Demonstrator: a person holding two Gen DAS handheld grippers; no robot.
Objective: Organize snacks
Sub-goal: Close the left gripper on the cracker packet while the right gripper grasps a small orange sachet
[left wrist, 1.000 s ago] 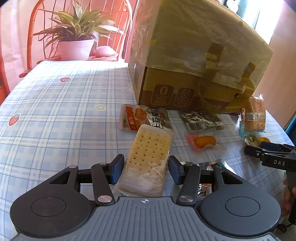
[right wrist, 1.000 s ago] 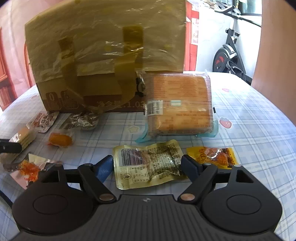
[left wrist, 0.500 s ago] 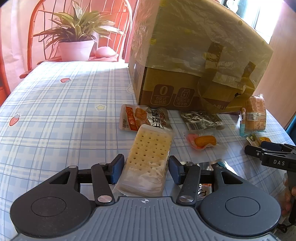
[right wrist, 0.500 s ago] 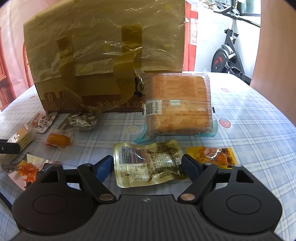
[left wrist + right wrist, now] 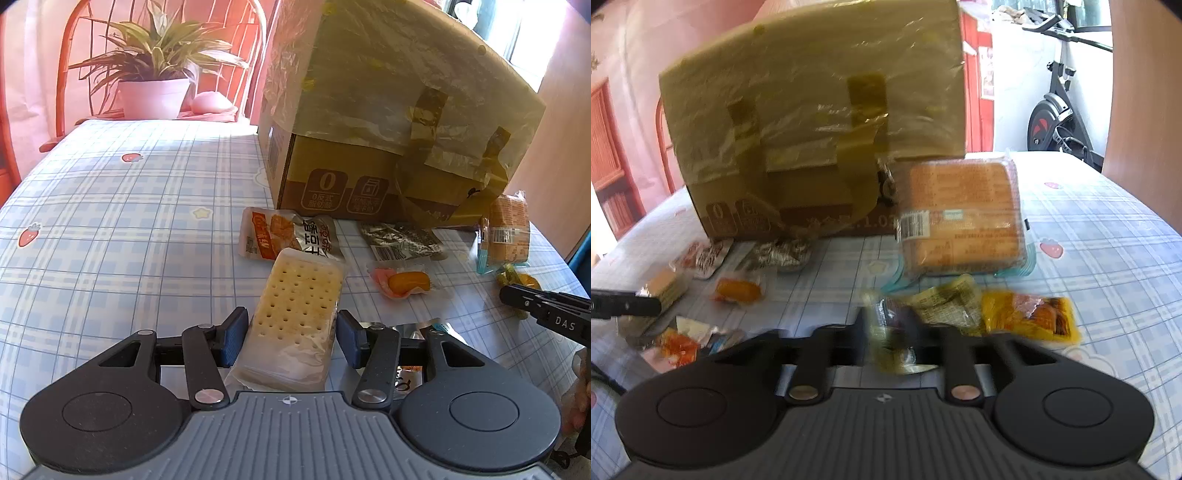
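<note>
Snack packets strewn on checked tablecloth (image 5: 110, 229) before taped cardboard box (image 5: 388, 122). Left gripper (image 5: 288, 341) parted, straddling cracker pack (image 5: 295, 314): light, brittle, best taken by long edges. Right gripper (image 5: 899, 341) clenched on crumpled yellow-green pouch (image 5: 923, 314), soft, slippery. Exercise bike (image 5: 1060, 122) visible from right wrist only; potted plant (image 5: 155, 81) from left only.

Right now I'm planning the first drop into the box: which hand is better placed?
Probably right: its gripper looks shut on the yellow-green packet, though blurred. The left gripper only straddles the cracker pack.
</note>
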